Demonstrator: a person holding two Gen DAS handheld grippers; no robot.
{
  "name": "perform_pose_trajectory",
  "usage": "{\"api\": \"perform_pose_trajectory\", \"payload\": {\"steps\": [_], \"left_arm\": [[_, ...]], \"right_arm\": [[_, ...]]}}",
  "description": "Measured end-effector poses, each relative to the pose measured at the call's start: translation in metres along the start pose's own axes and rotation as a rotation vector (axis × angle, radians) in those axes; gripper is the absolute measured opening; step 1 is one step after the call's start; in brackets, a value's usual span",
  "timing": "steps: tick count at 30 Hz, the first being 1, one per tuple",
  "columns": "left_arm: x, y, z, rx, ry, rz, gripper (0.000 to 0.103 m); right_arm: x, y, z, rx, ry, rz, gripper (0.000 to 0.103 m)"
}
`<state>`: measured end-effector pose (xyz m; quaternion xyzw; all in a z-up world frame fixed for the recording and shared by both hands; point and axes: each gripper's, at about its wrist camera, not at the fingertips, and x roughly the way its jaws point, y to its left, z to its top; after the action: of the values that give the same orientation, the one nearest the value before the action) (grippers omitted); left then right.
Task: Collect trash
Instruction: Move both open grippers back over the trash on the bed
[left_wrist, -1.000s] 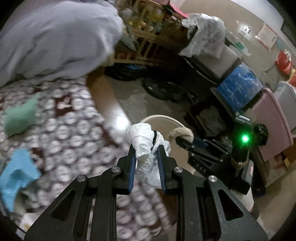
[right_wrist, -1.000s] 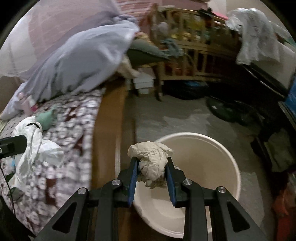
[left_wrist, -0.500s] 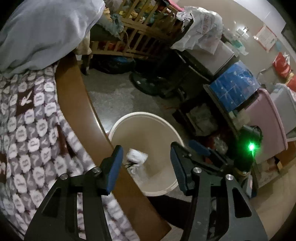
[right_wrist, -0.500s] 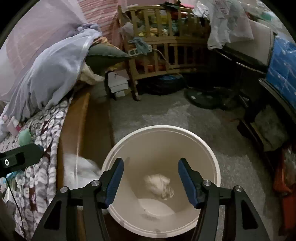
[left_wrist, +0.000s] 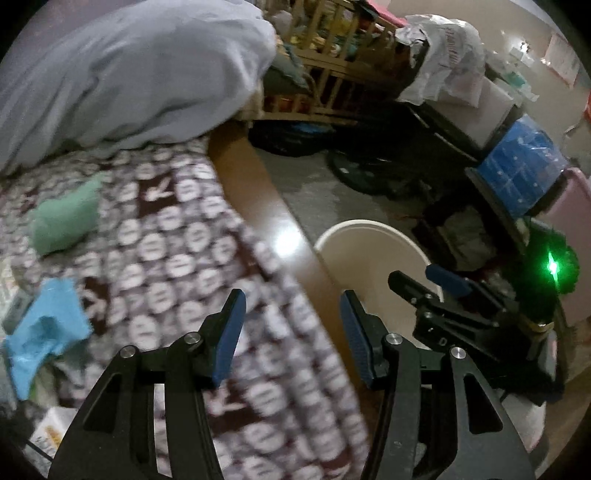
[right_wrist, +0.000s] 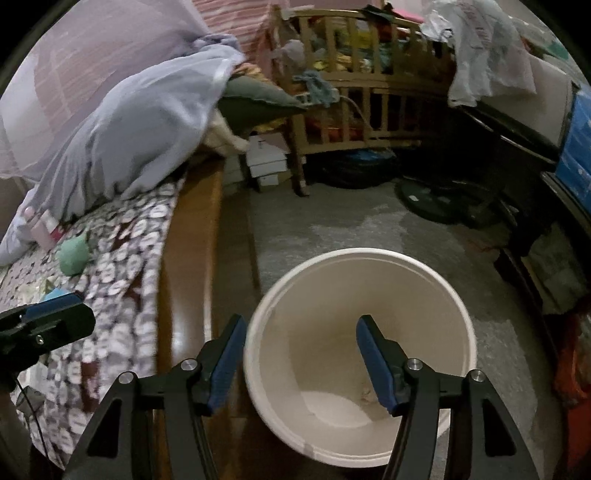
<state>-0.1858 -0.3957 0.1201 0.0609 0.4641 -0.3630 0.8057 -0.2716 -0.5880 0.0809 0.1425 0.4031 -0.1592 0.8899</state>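
A cream bucket stands on the floor beside the bed; it also shows in the left wrist view. My right gripper is open and empty above the bucket's near rim. My left gripper is open and empty over the patterned bedspread at the bed's edge. A green crumpled wad and a blue crumpled piece lie on the bedspread to its left. The green wad also shows in the right wrist view. The right gripper shows in the left wrist view.
A wooden bed rail runs between bedspread and bucket. A grey-blue pillow lies at the bed's head. A wooden crib, white boxes, a dark fan base and blue storage boxes ring the floor.
Both grippers opened and let their wads fall into the bucket. Since then the left gripper has swung back left over the bedspread; the right has pulled back slightly.
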Motion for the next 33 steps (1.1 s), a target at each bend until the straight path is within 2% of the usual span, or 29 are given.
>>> {"api": "perform_pose_trajectory", "payload": {"steps": [5, 9, 17, 25, 33], "left_arm": [[-0.018, 0.022, -0.01, -0.013, -0.02, 0.063, 0.051], [-0.037, 0.042, -0.017, -0.032, -0.036, 0.098, 0.052], [-0.074, 0.088, -0.036, -0.084, -0.044, 0.175, 0.052], [-0.107, 0.156, -0.055, -0.168, -0.052, 0.253, 0.052], [-0.129, 0.229, -0.076, -0.257, -0.046, 0.331, 0.052]], "right_arm": [[-0.001, 0.03, 0.0, -0.038, 0.008, 0.033, 0.062], [-0.003, 0.061, 0.0, -0.079, 0.009, 0.075, 0.069], [-0.002, 0.126, 0.0, -0.19, 0.022, 0.157, 0.069], [-0.002, 0.188, 0.003, -0.282, 0.028, 0.247, 0.07], [0.014, 0.231, 0.014, -0.338, 0.036, 0.278, 0.072]]}}
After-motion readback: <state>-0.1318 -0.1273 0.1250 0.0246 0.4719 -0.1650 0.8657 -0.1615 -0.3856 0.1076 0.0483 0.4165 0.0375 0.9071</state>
